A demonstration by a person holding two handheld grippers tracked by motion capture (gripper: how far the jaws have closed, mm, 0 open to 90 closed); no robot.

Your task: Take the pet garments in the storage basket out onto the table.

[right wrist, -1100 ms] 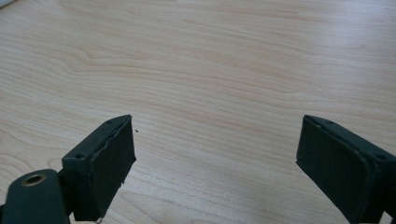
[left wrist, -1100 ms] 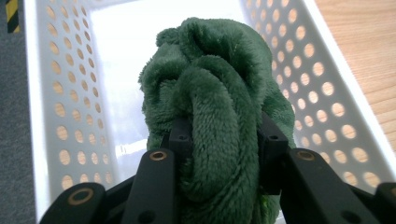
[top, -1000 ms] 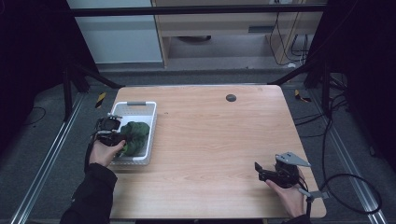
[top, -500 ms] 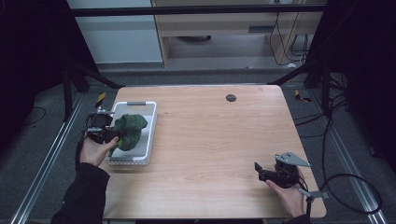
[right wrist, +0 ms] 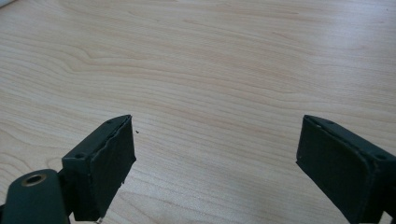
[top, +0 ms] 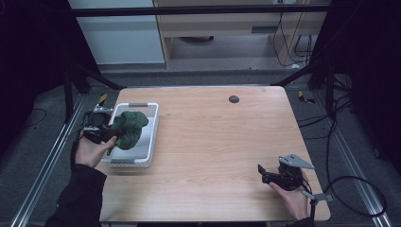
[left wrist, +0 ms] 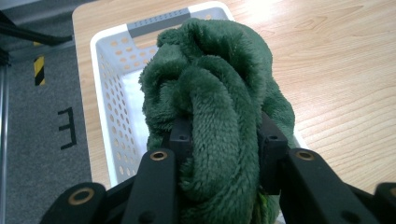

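Note:
A dark green fleece cloth (top: 128, 128) hangs bunched above the white perforated basket (top: 146, 146) at the table's left side. My left gripper (top: 109, 134) is shut on the cloth (left wrist: 219, 112), its two black jaws pinching a thick fold, with the basket (left wrist: 109, 88) below and behind it. My right gripper (top: 263, 174) rests near the table's front right corner, held by a hand. Its jaws stand wide apart in the right gripper view (right wrist: 215, 163) with only bare wood between them.
The wooden table (top: 222, 142) has a small dark round grommet (top: 233, 99) near its far edge. Metal rails run along the floor on both sides. A cable (top: 350, 189) trails from the right gripper off the table's right edge.
The left gripper has lifted the green cloth up out of the basket and drawn it slightly left. The right gripper has stayed where it was.

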